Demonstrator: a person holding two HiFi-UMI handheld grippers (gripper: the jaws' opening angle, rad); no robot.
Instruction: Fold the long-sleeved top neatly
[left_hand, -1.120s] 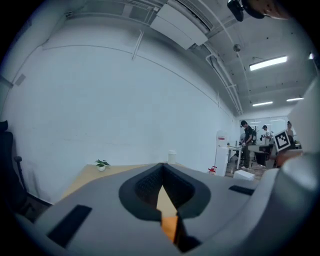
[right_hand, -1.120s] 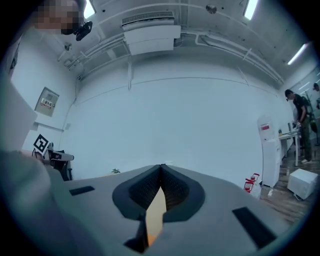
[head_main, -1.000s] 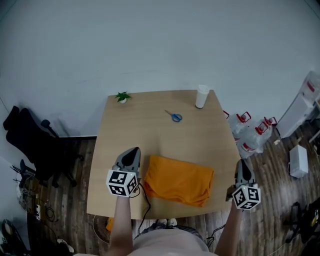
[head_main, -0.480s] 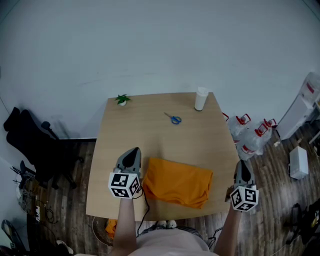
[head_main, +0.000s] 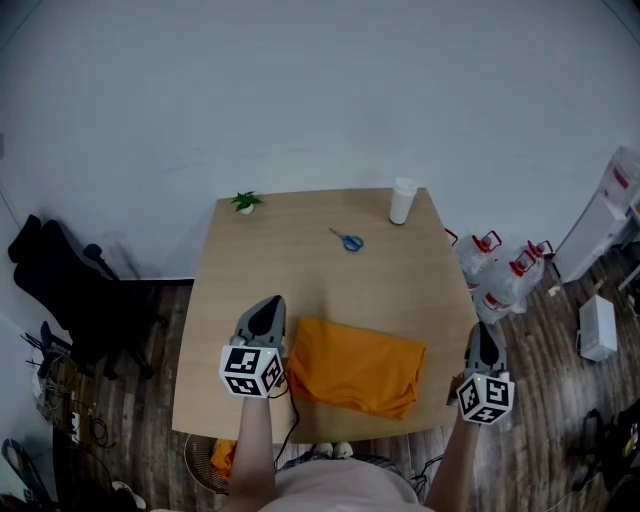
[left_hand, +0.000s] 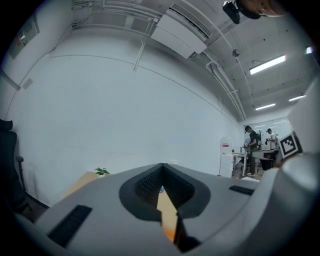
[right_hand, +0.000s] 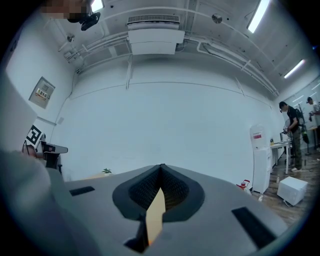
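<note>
Black office chair (head_main: 70, 290) stands on the floor left of the wooden surface (head_main: 300, 260). At the surface's far left corner sits a small potted plant (head_main: 245, 202).

The left hand-held gripper (head_main: 266, 308) is over the near left part of the surface, pointing to the far side. Its jaws are clenched together and grasp nothing, as its own view confirms (left_hand: 162, 170). The orange long-sleeved top (head_main: 355, 365) lies folded on the near middle of the surface, its left edge just beside this gripper. Contact cannot be judged.

Blue-handled scissors (head_main: 348, 240) lie beyond the top, and a white cylinder (head_main: 402, 200) stands near the far right corner.

The right hand-held gripper (head_main: 483, 335) is at the surface's near right edge, apart from the top's right end. Its jaws are also clenched and empty (right_hand: 160, 172). Water bottles (head_main: 500, 270) stand on the floor to the right.
</note>
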